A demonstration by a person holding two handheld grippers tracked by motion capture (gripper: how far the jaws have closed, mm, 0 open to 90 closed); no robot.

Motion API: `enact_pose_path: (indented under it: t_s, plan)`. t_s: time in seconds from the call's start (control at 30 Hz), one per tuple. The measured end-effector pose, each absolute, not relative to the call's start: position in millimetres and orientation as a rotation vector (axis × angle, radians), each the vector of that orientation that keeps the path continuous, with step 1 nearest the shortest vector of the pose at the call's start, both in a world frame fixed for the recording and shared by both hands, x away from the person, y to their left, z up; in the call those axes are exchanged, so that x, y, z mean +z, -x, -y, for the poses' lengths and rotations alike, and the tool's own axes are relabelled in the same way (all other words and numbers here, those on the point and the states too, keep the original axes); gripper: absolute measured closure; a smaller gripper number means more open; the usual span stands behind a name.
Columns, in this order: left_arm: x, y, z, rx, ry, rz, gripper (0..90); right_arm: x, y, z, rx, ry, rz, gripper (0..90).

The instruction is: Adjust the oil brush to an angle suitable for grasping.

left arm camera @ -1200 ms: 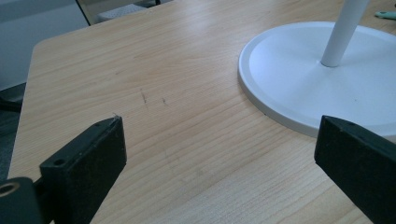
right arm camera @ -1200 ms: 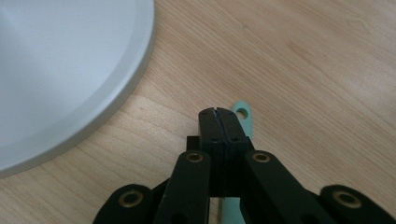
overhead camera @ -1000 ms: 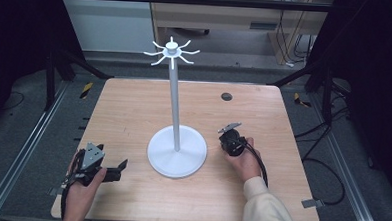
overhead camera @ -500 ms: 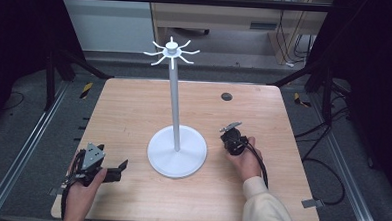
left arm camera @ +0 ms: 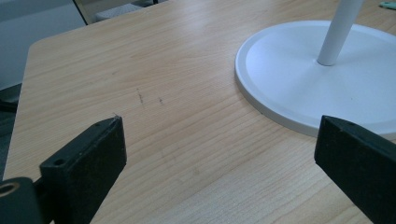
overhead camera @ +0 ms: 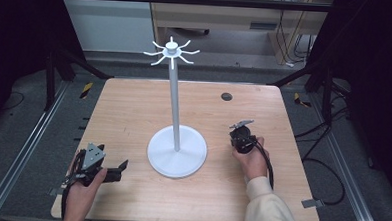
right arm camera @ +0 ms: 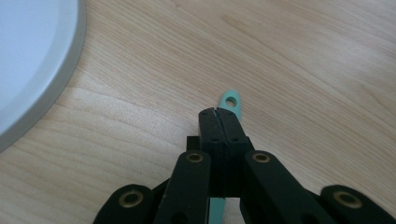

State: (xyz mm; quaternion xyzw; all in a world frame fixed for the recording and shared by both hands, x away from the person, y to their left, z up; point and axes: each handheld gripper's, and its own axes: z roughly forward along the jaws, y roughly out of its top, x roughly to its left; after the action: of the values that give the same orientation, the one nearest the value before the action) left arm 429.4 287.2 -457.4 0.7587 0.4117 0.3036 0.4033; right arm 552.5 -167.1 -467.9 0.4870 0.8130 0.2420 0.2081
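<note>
The teal tool (right arm camera: pixel 229 103), a thin flat piece with a holed end, is held clenched between the closed jaws of the right gripper (right arm camera: pixel 218 112), low over the table (overhead camera: pixel 134 113) toward its right edge, just beside the round base of the white stand (overhead camera: pixel 177 150). The step in hand is judged to be the pickup of this piece: it has been pinched but is still kept close to the wood. A lift is probably called for next, and the holed end would then need to be carried up to one of the hooks at the stand's top (overhead camera: pixel 171 51), with the hole kept clear of the jaws. The left gripper (overhead camera: pixel 116 170) is rested near the front left corner of the table, its jaws spread wide with nothing between them, pointed toward the stand's base (left arm camera: pixel 299 74).

Most of the teal tool is covered by the jaws in the right gripper view, so its full shape and kind cannot be told. In the high view it is hidden under the hand and gripper body. The stand's pole is cut off in the left gripper view.
</note>
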Motion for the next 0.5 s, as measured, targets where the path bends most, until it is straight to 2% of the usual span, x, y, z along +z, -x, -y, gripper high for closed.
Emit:
enact_pose_path:
  t_s: [0.5]
  plan:
    - [-462.4,-427.9,-278.2,0.772,-1.969,-1.01,1.8,-442.4,-512.1,186.6,0.658,-1.397,-2.299,89.4]
